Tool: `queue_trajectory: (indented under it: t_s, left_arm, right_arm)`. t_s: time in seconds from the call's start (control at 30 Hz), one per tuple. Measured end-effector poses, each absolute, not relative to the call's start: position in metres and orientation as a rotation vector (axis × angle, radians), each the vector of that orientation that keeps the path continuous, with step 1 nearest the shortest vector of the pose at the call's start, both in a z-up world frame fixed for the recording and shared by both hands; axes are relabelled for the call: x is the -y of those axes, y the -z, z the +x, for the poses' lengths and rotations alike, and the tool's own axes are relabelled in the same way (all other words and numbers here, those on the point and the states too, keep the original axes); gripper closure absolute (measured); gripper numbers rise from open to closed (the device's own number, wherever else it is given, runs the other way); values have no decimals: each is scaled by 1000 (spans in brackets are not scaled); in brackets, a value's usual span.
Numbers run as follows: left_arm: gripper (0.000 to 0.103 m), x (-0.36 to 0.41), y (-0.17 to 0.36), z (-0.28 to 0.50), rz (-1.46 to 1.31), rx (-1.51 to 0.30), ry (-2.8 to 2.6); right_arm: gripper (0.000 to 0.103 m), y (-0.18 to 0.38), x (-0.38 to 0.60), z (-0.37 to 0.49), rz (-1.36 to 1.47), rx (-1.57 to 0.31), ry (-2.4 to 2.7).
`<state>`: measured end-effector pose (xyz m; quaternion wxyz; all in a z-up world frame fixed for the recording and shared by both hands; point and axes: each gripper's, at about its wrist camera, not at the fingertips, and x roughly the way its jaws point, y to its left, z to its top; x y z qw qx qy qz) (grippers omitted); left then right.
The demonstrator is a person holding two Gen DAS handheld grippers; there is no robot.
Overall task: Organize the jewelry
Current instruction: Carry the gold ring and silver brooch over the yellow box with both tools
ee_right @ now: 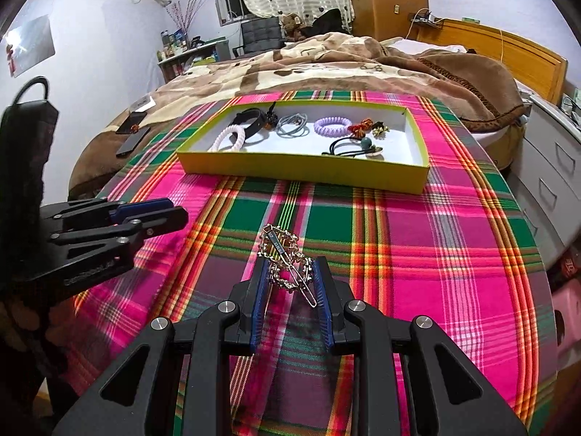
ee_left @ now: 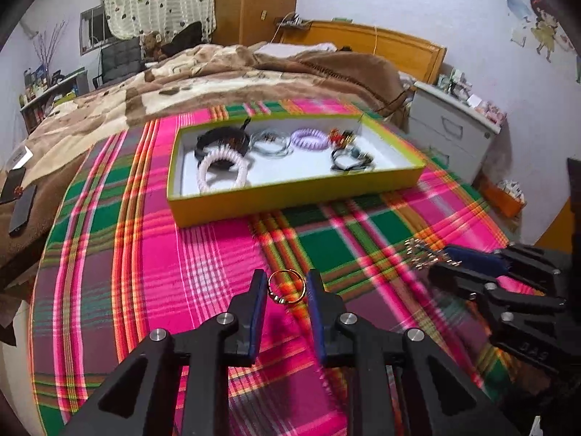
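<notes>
Left claw (ee_left: 284, 283): jaws around a gold ring (ee_left: 287, 286); right pad touches it, the left pad's contact I cannot tell.
Right claw (ee_right: 289, 272): clamped on a gold beaded hair clip (ee_right: 287, 259), which juts toward 12 o'clock past the tips.
Yellow tray (ee_right: 301, 174): at 12 o'clock from both claws, on the plaid cloth (ee_right: 399, 254), holding hair ties and bracelets.
White spiral hair tie (ee_left: 222, 173): at the tray's 8 o'clock corner.

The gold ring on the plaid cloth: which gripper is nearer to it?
Left. The left gripper has the gold ring between its fingers; the right gripper is off to its right, holding a hair clip.
</notes>
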<state>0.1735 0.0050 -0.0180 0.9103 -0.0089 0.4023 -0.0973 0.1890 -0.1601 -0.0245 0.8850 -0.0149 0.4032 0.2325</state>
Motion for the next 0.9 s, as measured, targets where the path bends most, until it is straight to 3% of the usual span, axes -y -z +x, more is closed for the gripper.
queue_trajectory:
  t_s: [0.33,0.9]
  left_arm:
    - [81,0,-16,183,-15,-739,234]
    - [81,0,-29,250,-2,-697,247]
  right_arm:
    - [77,1,168,201,-23,-789,-460]
    - [77,-14,173,267,-13,-764,-430]
